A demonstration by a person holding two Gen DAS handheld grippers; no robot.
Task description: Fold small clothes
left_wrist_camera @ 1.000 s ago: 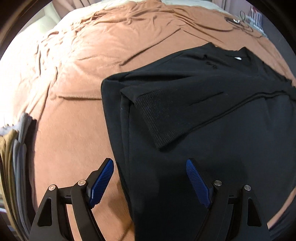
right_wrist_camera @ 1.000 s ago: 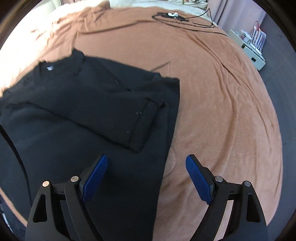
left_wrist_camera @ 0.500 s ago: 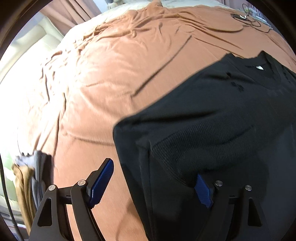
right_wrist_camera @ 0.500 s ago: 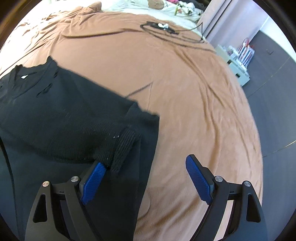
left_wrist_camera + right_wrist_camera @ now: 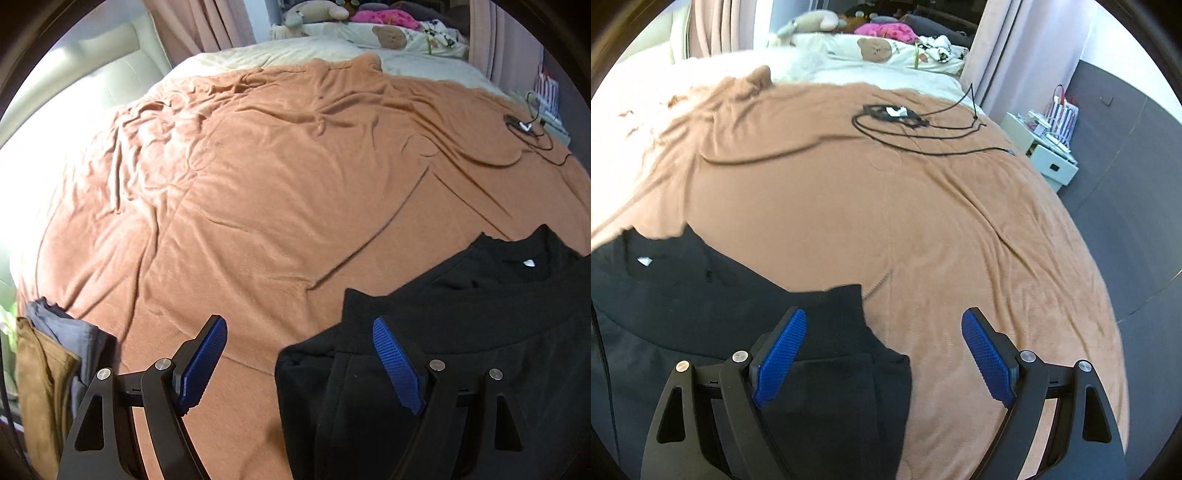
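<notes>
The black sweater [image 5: 461, 332] lies on the brown blanket [image 5: 277, 192] at the near edge of the bed, neck opening with its white label at the far end, and its lower part appears doubled up over the body, so that a straight folded edge runs across below the collar. In the left wrist view the sweater fills the near right; in the right wrist view [image 5: 720, 314] it fills the near left, with one corner of the fold jutting out toward the bare blanket. The left gripper [image 5: 299, 354] is spread wide, one blue pad over the blanket and the other over the sweater's left edge, gripping nothing. The right gripper [image 5: 882, 350] is likewise wide apart, straddling the sweater's right edge, with nothing between its pads. To my eye the bottom-to-top fold has just been laid down and released, so the step in hand is finishing the bundle. The next move probably calls for closing on both near corners together and either folding once more or lifting the bundle aside, perhaps toward the pile of folded clothes [image 5: 48, 354] at the near left. A black cable [image 5: 916, 125] lies far off on the blanket, well apart.
</notes>
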